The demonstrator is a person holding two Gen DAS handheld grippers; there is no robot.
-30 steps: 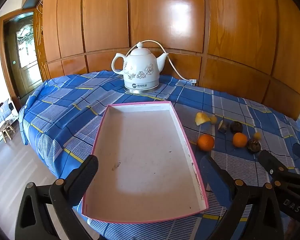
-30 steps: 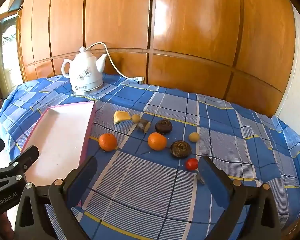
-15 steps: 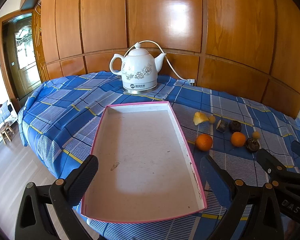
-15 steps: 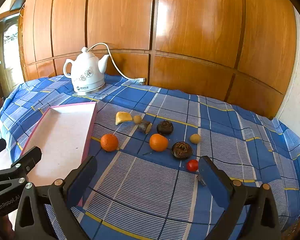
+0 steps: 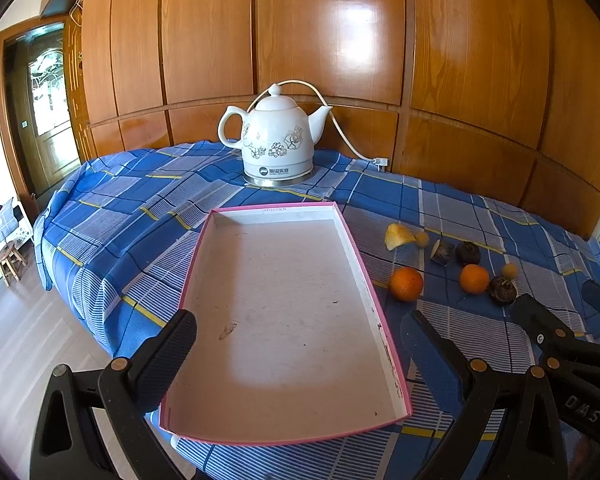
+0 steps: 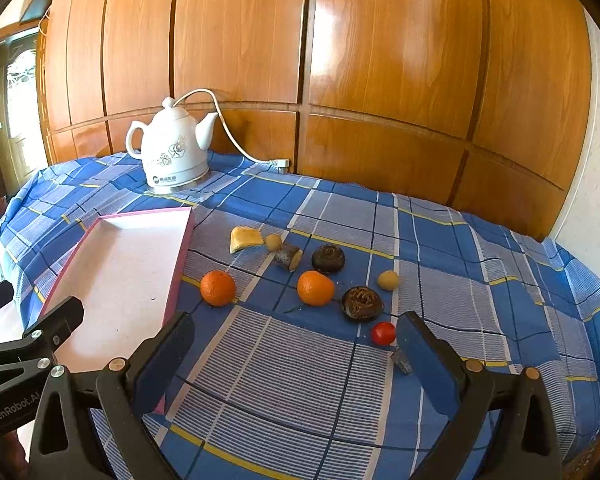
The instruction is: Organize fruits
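A pink-rimmed tray [image 5: 374, 288] [image 6: 182, 256] lies empty on the blue plaid cloth. Right of it lie two oranges [image 6: 217, 288] [image 6: 315, 288], a yellow fruit piece [image 6: 244, 238], two dark round fruits [image 6: 328, 258] [image 6: 362, 303], two small yellowish balls [image 6: 388, 280] [image 6: 273, 242], a brown cut piece [image 6: 289, 257] and a red cherry tomato [image 6: 383, 333]. My left gripper [image 5: 298, 340] is open and empty over the tray's near end. My right gripper [image 6: 294, 336] is open and empty, short of the fruits; the tomato sits just beside its right finger.
A white ceramic kettle [image 5: 277, 142] [image 6: 175, 148] with a cord stands at the back of the table against the wooden panel wall. A small dark stub [image 6: 402, 361] lies by my right finger. The table's left edge drops to the floor, where a stool [image 5: 10, 260] stands.
Both grippers have drifted slightly; the views have shifted a little, with the scene sitting a bit lower and closer. Both jaws stay open; nothing on the table has moved.
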